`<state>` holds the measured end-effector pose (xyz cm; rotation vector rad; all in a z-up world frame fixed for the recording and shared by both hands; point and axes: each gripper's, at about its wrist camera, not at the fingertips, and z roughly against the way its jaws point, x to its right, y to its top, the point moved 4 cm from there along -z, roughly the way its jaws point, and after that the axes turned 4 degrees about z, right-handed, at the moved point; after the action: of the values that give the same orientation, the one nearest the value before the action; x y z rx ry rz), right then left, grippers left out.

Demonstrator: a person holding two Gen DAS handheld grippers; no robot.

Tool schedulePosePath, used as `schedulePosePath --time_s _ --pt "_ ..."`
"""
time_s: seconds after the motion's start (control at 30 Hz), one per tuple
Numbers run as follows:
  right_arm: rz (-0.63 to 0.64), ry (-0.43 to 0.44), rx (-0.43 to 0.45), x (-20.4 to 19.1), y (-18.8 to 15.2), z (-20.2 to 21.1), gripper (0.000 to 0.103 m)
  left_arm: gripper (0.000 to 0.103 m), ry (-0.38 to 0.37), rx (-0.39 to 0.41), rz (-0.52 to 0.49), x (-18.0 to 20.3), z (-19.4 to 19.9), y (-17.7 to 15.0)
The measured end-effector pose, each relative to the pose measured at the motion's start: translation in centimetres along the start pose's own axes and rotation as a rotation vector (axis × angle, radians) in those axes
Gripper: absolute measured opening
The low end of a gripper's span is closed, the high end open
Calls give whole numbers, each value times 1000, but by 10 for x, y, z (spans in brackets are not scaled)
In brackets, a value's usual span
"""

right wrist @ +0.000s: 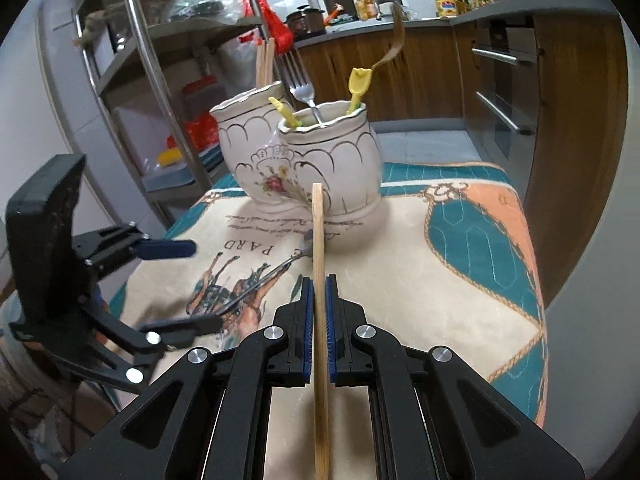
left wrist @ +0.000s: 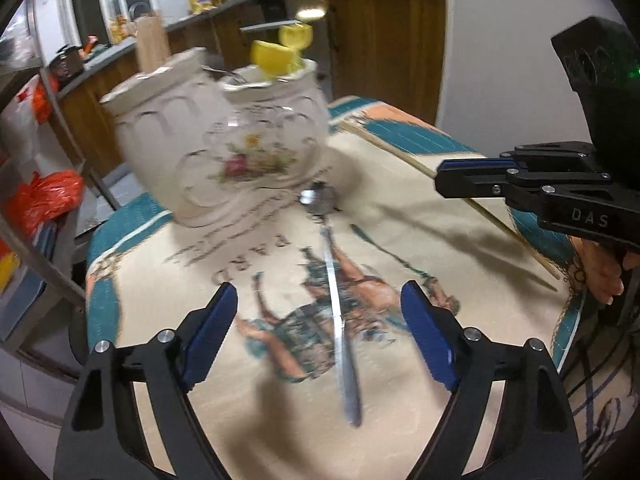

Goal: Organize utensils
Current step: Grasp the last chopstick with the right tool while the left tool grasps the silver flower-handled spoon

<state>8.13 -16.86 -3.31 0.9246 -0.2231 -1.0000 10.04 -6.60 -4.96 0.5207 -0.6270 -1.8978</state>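
A metal spoon (left wrist: pixel 336 312) lies on the printed cloth (left wrist: pixel 280 400), bowl toward the white floral double holder (left wrist: pixel 224 140). My left gripper (left wrist: pixel 316 300) is open, its blue pads either side of the spoon handle, just above it. My right gripper (right wrist: pixel 319 284) is shut on a wooden chopstick (right wrist: pixel 319 240) that points at the holder (right wrist: pixel 304 164). The holder's left pot holds chopsticks (right wrist: pixel 265 62); the right pot holds a fork (right wrist: pixel 302 84) and yellow-handled utensils (right wrist: pixel 356 86). The spoon also shows in the right wrist view (right wrist: pixel 256 280), and the left gripper (right wrist: pixel 176 288) around it.
The cloth covers a small table (right wrist: pixel 500 240). A metal shelf rack (right wrist: pixel 160 92) with orange bags stands left of it. Wooden kitchen cabinets (right wrist: pixel 440 76) and a counter run behind. The right gripper with its chopstick shows at the right in the left wrist view (left wrist: pixel 472 178).
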Motion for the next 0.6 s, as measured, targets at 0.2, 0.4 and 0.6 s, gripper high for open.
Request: schedulePosePath --time_s 0.2,0.4,0.6 --pt "-4 30 15 0 -2 4 7 50 4 -94 19 5 -26 10" --pt "-10 48 23 2 -2 3 7 36 -3 -113 45 4 -38 19" --pt "-27 51 28 6 -4 1 7 16 -19 -114 119 -5 -52 32"
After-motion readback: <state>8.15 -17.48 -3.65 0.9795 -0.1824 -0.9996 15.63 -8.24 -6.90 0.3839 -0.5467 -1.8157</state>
